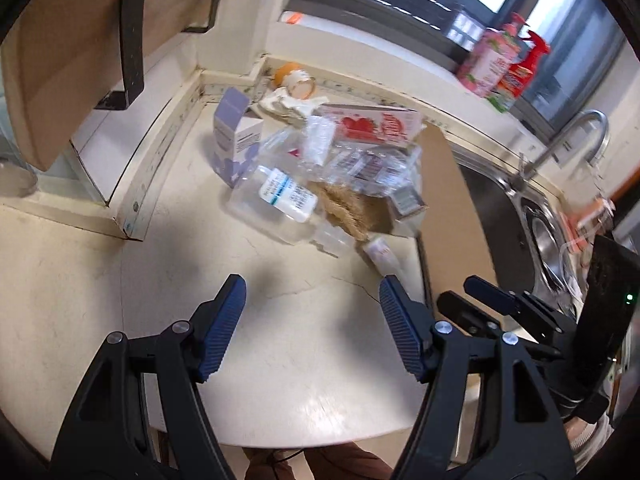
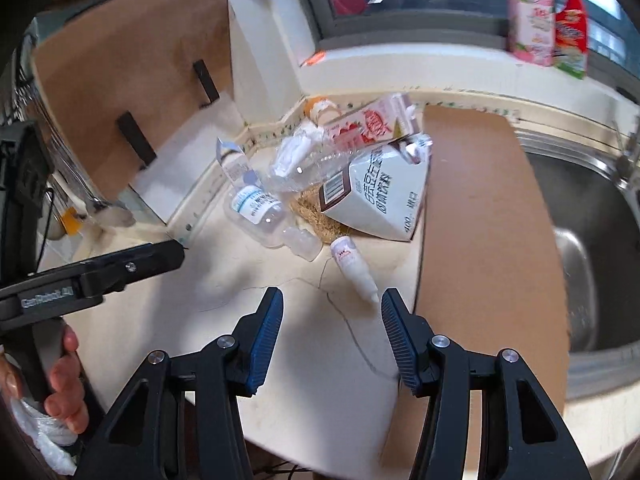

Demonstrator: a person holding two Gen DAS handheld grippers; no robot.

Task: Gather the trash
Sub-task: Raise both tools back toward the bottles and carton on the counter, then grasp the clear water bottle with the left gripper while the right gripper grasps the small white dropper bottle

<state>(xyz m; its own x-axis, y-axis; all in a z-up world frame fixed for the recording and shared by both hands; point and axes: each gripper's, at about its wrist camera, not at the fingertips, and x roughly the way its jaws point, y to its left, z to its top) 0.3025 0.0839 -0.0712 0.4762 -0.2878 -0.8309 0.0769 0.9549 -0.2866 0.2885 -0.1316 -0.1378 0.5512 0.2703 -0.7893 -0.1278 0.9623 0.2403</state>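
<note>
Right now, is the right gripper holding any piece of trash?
No. In the right wrist view the right gripper stands open over bare countertop, short of the small white bottle.

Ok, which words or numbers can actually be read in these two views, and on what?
"GenRobot.AI": side of the left gripper, read in the right wrist view.
"400": white carton, beside large Chinese characters I cannot read with certainty.
Clear bottle: label print too blurred.
Strawberry carton, pink pouch, red spray bottle: print blurred, unreadable.
</note>
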